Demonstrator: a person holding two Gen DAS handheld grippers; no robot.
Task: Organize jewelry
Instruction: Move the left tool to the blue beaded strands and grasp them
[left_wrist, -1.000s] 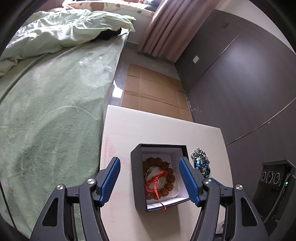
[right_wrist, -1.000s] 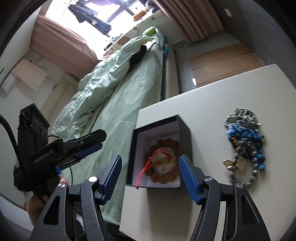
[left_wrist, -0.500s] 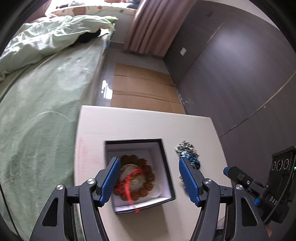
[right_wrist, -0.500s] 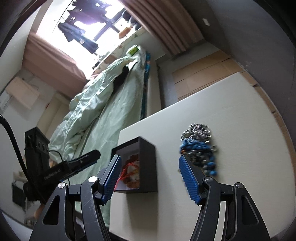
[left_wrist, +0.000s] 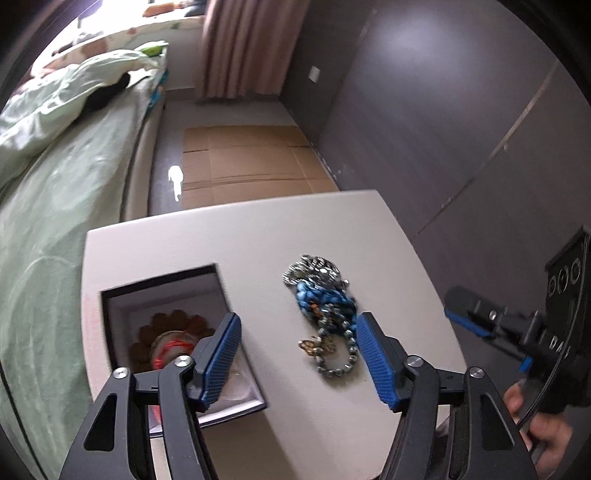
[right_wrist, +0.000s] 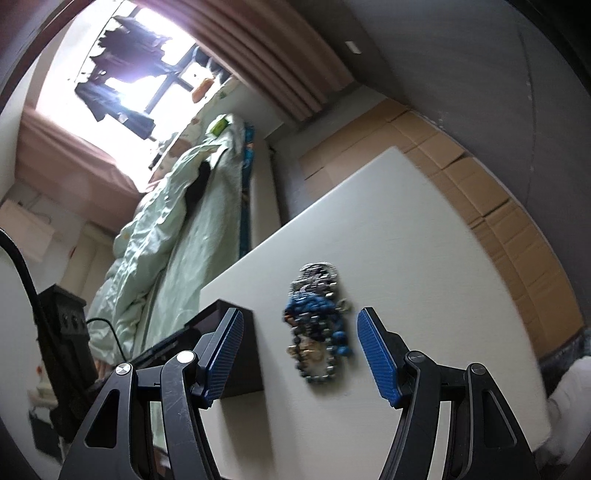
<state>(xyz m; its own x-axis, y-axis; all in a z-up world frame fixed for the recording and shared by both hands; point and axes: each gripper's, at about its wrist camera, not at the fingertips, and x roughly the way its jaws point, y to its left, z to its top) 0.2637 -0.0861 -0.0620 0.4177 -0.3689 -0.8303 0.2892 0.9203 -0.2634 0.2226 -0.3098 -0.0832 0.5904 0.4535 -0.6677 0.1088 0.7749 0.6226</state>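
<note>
A pile of jewelry (left_wrist: 322, 314), with silver chain, blue beads and a small gold piece, lies on the white table (left_wrist: 258, 236). It also shows in the right wrist view (right_wrist: 317, 321). A black box (left_wrist: 122, 295) with a white lining holds a brown bead bracelet with a red cord (left_wrist: 166, 332). My left gripper (left_wrist: 297, 354) is open and empty, above the table, with the near end of the pile between its fingers. My right gripper (right_wrist: 299, 354) is open and empty, low over the same pile. The box (right_wrist: 221, 325) sits left of it.
A bed with a green quilt (left_wrist: 55, 166) runs along the table's left side. Flattened cardboard (left_wrist: 243, 162) covers the floor beyond the table. A dark wall (left_wrist: 461, 129) stands on the right. My right gripper's body (left_wrist: 517, 332) shows at the right edge.
Both grippers have swung right, from over the box to over the jewelry pile. The right gripper has dropped lower toward the table. Both stay open.
</note>
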